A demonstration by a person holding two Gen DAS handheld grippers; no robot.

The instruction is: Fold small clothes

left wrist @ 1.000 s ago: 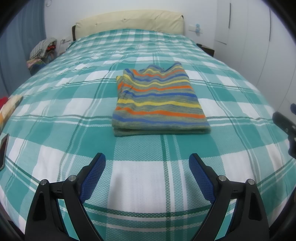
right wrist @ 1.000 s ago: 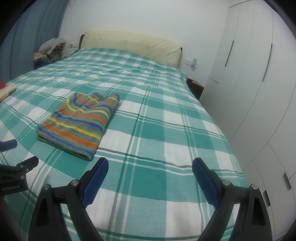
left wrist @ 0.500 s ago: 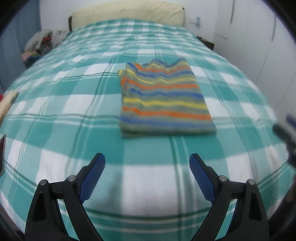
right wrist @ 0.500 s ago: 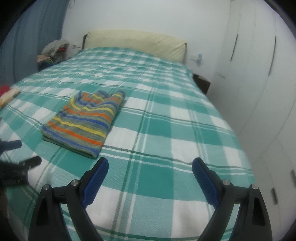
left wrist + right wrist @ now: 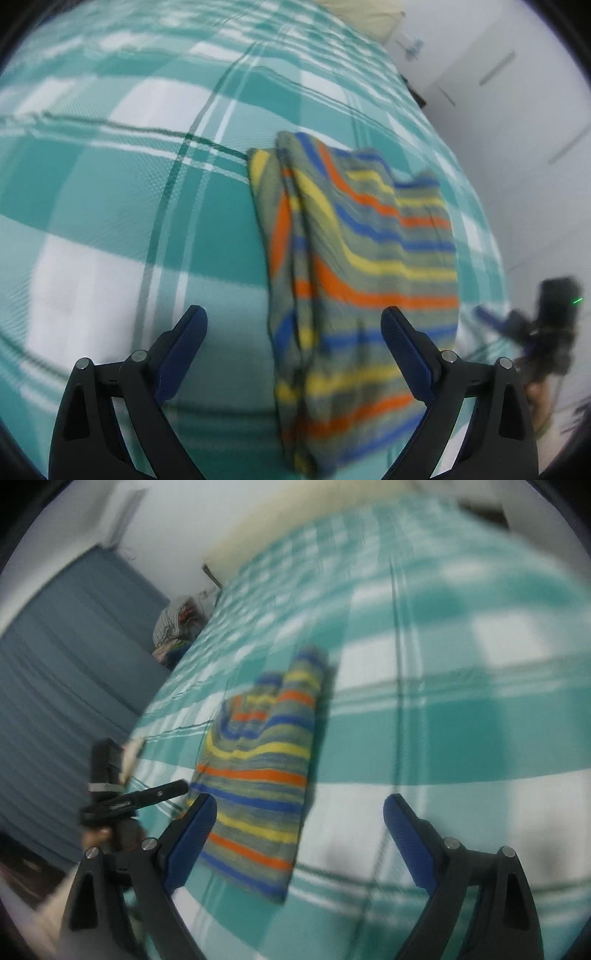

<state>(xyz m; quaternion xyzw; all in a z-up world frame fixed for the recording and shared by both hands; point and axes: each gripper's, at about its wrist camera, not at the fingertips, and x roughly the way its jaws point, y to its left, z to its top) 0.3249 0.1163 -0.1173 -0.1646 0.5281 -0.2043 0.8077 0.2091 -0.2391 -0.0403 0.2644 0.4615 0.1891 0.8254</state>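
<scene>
We hold both grippers spread, empty. The folded striped garment runs six-to-twelve, its near end between the left gripper fingers. From the right gripper it lies at ten o'clock.

The folded striped garment looks like soft, matt knit cloth. Under it, the checked bedspread is woven cloth with a fine, grainy texture. The left gripper is matt black plastic with ribbed blue pads and small shiny metal pins.

Striped garment — folded flat, lying on the bed.
</scene>
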